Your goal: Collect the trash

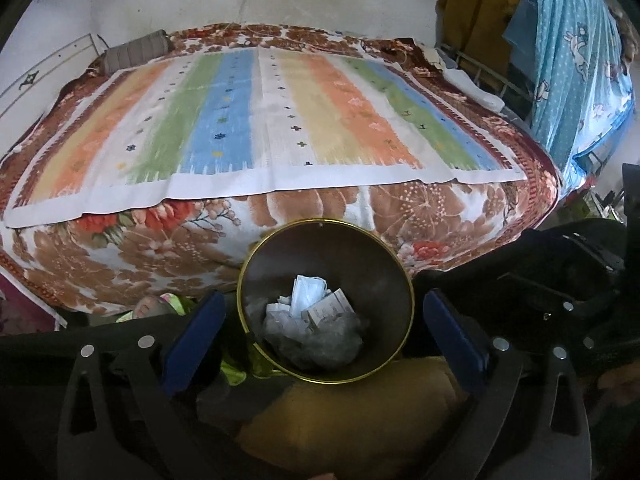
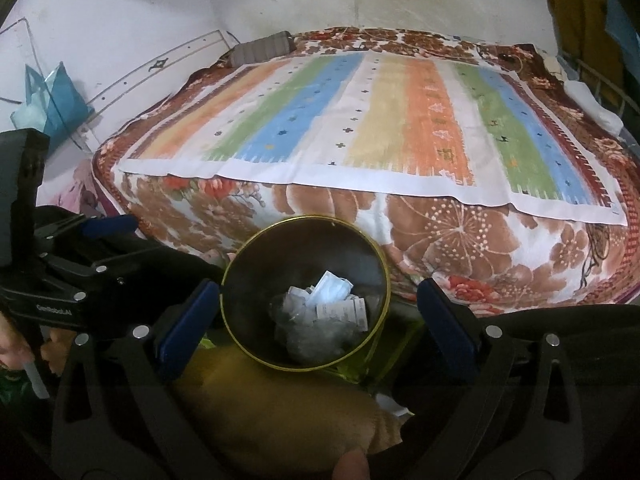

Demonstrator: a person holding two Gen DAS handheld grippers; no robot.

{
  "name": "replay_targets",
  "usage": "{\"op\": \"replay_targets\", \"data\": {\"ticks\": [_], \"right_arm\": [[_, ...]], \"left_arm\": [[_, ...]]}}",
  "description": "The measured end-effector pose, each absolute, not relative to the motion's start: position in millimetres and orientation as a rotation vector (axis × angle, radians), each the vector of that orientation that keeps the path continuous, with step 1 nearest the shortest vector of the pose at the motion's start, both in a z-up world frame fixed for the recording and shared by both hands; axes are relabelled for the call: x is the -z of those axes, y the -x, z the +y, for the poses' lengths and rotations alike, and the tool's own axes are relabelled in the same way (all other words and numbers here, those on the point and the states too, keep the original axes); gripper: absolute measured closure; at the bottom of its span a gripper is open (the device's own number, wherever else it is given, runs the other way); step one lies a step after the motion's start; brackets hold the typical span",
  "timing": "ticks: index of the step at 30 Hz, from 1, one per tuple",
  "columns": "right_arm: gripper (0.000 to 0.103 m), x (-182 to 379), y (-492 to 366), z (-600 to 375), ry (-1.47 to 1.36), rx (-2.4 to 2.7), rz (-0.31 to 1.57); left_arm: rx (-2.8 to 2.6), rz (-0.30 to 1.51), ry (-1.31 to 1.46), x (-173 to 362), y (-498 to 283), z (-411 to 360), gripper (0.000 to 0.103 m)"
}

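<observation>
A round dark bin with a gold rim (image 1: pixel 256 248) stands on the floor against the bed's foot. It holds trash (image 1: pixel 316 312): a white-blue face mask, a small printed box and crumpled clear plastic. My left gripper (image 1: pixel 324 320) is open and empty, its blue pads either side of the bin, above it. The same bin (image 2: pixel 236 256) shows in the right wrist view with the trash (image 2: pixel 324 312) inside. My right gripper (image 2: pixel 316 316) is open and empty above the bin too. The left gripper also shows at the left of the right wrist view (image 2: pixel 108 226).
A bed (image 1: pixel 120 256) with a brown floral blanket and a striped cloth (image 1: pixel 256 120) fills the background. A grey pouch (image 1: pixel 132 52) lies at its far end. A blue curtain (image 1: pixel 580 80) hangs right. Yellow-brown fabric (image 1: pixel 352 420) lies below the bin.
</observation>
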State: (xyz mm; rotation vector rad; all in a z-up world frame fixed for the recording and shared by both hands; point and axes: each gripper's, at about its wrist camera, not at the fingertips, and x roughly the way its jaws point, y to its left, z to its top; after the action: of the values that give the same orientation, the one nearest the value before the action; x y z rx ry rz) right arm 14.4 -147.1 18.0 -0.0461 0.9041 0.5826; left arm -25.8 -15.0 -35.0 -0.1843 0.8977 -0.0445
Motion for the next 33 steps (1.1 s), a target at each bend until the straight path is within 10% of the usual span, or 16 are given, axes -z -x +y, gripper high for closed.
{"op": "replay_targets", "data": {"ticks": [33], "right_arm": [[0.009, -13, -13, -143, 0.015, -0.618, 0.947]], "left_arm": [[0.032, 0.944, 0.230, 45, 21, -6, 0.006]]}}
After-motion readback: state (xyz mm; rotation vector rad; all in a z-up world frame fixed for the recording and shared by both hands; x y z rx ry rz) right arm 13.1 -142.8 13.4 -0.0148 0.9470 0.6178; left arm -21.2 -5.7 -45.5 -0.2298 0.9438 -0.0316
